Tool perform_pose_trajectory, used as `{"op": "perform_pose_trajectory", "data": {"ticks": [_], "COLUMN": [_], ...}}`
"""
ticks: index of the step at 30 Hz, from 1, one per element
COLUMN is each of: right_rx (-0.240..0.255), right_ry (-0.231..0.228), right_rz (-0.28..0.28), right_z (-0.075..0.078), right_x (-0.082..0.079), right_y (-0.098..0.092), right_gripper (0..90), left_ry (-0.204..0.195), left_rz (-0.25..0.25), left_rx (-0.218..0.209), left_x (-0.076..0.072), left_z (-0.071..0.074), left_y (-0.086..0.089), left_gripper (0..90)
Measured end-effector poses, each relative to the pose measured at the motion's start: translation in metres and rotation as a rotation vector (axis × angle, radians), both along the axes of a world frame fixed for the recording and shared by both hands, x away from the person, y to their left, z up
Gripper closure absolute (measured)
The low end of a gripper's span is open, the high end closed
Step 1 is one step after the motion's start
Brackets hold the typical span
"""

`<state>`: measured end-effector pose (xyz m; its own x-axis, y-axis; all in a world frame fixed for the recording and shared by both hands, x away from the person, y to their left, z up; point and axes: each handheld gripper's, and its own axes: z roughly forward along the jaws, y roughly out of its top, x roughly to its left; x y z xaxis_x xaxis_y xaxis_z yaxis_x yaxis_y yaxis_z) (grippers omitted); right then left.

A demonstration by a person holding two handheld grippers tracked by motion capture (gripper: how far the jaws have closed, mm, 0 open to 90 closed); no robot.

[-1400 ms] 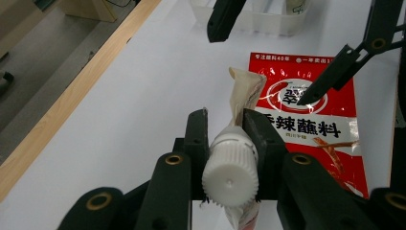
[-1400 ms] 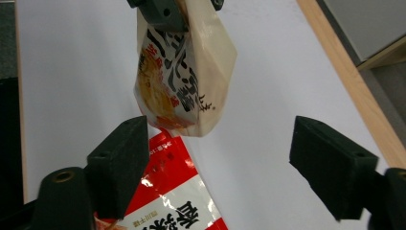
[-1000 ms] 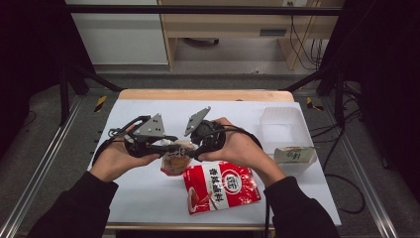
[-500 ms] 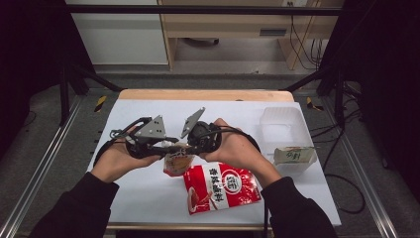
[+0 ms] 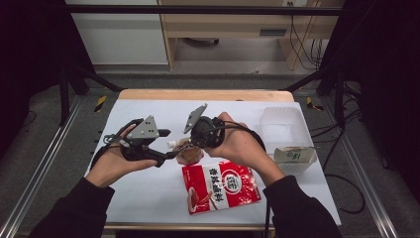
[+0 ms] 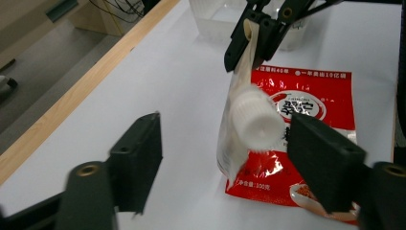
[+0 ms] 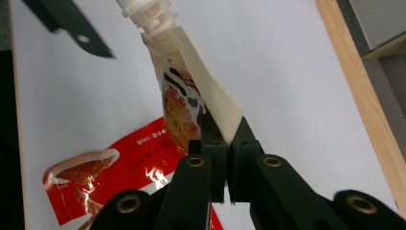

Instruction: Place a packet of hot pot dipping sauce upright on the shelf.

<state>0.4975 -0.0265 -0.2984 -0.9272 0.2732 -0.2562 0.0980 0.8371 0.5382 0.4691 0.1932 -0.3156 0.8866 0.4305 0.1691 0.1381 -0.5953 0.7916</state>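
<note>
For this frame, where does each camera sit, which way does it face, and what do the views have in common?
High view: above the person's side, looking forward and down on the table; forearms, both hands.
Left gripper view: on the left tongs, jaws open around the spouted pouch; the right tongs pinch its far edge.
Right gripper view: on the right tongs, shut on the pouch.
Shared: pouch and red packet.

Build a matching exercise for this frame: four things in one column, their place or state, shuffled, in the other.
Things
1. spouted pouch
2. red packet
3. clear tub
4. left gripper

Places or states
A. lies flat on the table near the person
B. jaws apart on either side of the white cap
C. pinched at its corner by the right gripper
D. stands at the table's right side

Pairs: 1-C, 2-A, 3-D, 4-B
</note>
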Motion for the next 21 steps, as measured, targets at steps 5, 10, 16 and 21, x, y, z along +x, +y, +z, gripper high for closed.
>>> {"op": "perform_pose_trajectory", "data": {"ticks": [5,10,16,21], "right_rx": [-0.001,0.005,0.022,0.030], "right_ry": [-0.018,-0.031,-0.060,-0.072], "right_rz": [-0.031,-0.050,-0.063,-0.064], "right_z": [0.004,0.007,0.018,0.026], "right_x": [0.005,0.006,0.007,0.009], "right_y": [-0.015,-0.025,-0.039,-0.046], "right_gripper": [88.3,88.3,88.2,88.2], "left_ry": [0.009,0.019,0.050,0.066], "left_rz": [0.055,0.154,0.244,0.346], "left_rx": [-0.035,-0.056,-0.075,-0.075], "left_x": [-0.007,-0.011,-0.014,-0.018], "left_z": [-0.014,-0.036,-0.077,-0.114], "left_y": [0.013,0.029,0.055,0.078], "left_gripper": [16.2,12.1,10.4,9.9]}}
